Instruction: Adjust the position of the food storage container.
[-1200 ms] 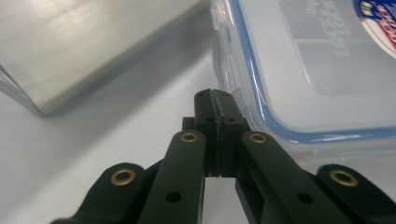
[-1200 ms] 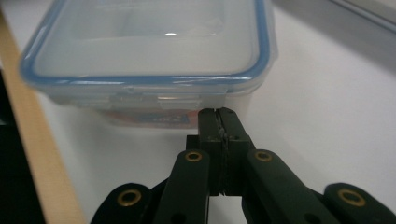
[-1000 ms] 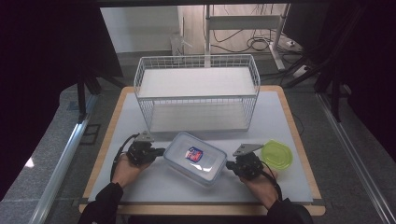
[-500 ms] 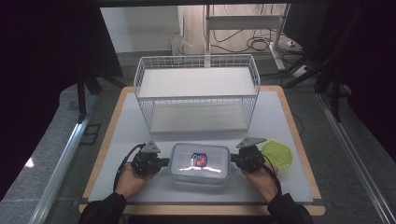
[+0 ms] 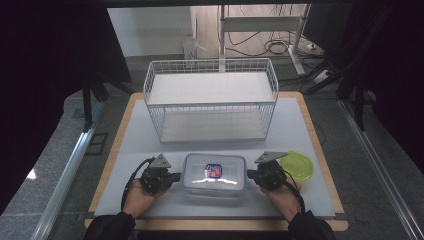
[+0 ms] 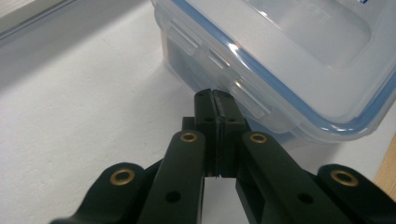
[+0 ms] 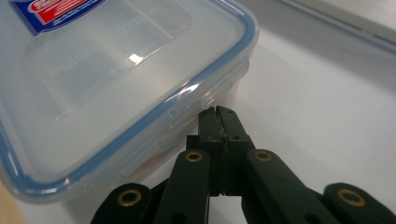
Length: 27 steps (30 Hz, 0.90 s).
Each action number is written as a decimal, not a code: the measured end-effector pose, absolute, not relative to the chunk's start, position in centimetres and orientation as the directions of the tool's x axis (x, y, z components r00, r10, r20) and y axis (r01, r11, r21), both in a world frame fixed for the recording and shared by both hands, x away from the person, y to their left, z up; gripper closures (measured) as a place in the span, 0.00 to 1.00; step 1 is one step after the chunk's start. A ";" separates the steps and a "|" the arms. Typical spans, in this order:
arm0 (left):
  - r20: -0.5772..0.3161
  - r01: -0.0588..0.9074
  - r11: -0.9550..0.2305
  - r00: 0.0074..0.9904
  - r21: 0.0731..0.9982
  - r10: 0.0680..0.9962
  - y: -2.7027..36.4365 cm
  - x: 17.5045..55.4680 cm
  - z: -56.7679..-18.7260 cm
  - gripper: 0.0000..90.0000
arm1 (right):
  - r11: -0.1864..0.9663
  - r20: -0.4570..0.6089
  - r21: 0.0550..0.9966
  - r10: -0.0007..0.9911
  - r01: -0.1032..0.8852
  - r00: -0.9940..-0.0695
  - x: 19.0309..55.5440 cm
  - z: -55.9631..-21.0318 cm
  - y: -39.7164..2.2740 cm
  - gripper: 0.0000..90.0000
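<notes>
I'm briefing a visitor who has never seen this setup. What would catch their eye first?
Most likely the clear lidded container with its blue seal and red-blue label, at the table's near edge, with the shut left gripper and right gripper pressed at its two ends. Behind it stands a large white wire basket, and a yellow-green lid lies at the right.

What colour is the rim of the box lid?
Blue: a thin blue band runs round the clear lid of the box, clearest in the right gripper view.
</notes>
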<state>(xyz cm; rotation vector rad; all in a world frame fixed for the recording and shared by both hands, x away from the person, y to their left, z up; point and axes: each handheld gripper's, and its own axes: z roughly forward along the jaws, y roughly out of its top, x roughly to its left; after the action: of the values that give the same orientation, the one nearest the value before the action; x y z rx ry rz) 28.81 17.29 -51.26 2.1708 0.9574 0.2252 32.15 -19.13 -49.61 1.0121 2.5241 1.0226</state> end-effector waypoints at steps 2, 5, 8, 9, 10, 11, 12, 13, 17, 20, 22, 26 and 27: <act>-0.130 0.569 -0.445 0.704 0.692 0.698 17.2 28.8 -51.2 1.00 | 0.519 0.027 0.684 0.684 0.512 -0.729 32.6 -49.6 -19.0 1.00; -0.126 0.567 -0.448 0.705 0.691 0.698 17.0 28.7 -51.2 1.00 | 0.520 0.018 0.685 0.688 0.510 -0.726 33.0 -49.7 -19.0 1.00; -0.146 0.577 -0.435 0.700 0.691 0.699 17.3 28.8 -51.2 0.99 | 0.525 0.017 0.686 0.681 0.504 -0.732 33.0 -49.7 -19.0 1.00; -0.140 0.575 -0.435 0.699 0.693 0.702 17.4 28.8 -51.2 0.95 | 0.536 0.007 0.682 0.675 0.497 -0.737 33.0 -49.6 -19.0 1.00; -0.133 0.573 -0.435 0.697 0.695 0.705 17.5 28.7 -51.1 0.90 | 0.547 -0.005 0.680 0.669 0.488 -0.743 32.9 -49.5 -19.1 0.99; -0.133 0.573 -0.435 0.697 0.695 0.705 17.5 28.7 -51.1 0.87 | 0.547 -0.005 0.680 0.669 0.488 -0.743 32.9 -49.5 -19.1 0.99; -0.110 0.558 -0.431 0.691 0.709 0.714 17.8 28.6 -50.9 0.84 | 0.566 -0.019 0.671 0.660 0.480 -0.751 32.7 -49.2 -19.2 0.93; -0.110 0.558 -0.431 0.691 0.709 0.714 17.8 28.6 -50.9 0.80 | 0.566 -0.019 0.671 0.660 0.480 -0.751 32.7 -49.2 -19.2 0.93; -0.045 0.526 -0.447 0.682 0.723 0.730 18.5 28.1 -50.6 0.57 | 0.575 -0.035 0.677 0.648 0.459 -0.761 31.9 -48.5 -20.0 0.82; 0.039 0.476 -0.481 0.680 0.736 0.732 18.9 27.3 -50.7 0.39 | 0.555 -0.040 0.708 0.649 0.437 -0.760 31.3 -47.8 -21.0 0.61; 0.051 0.460 -0.489 0.688 0.741 0.724 19.2 26.9 -50.7 0.31 | 0.532 -0.025 0.727 0.653 0.435 -0.757 31.3 -47.5 -21.4 0.52; 0.056 0.453 -0.486 0.686 0.747 0.725 19.7 26.4 -50.9 0.21 | 0.499 0.011 0.746 0.653 0.441 -0.757 31.2 -47.4 -22.1 0.40; 0.058 0.450 -0.487 0.687 0.749 0.724 19.8 26.3 -51.0 0.20 | 0.494 0.018 0.748 0.653 0.444 -0.757 31.2 -47.4 -22.2 0.37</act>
<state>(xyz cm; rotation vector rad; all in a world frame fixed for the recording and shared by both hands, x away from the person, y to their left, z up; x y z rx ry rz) 26.33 19.83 -51.00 2.1621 0.8959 0.4793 31.21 -22.16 -47.36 0.9304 2.4729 1.1215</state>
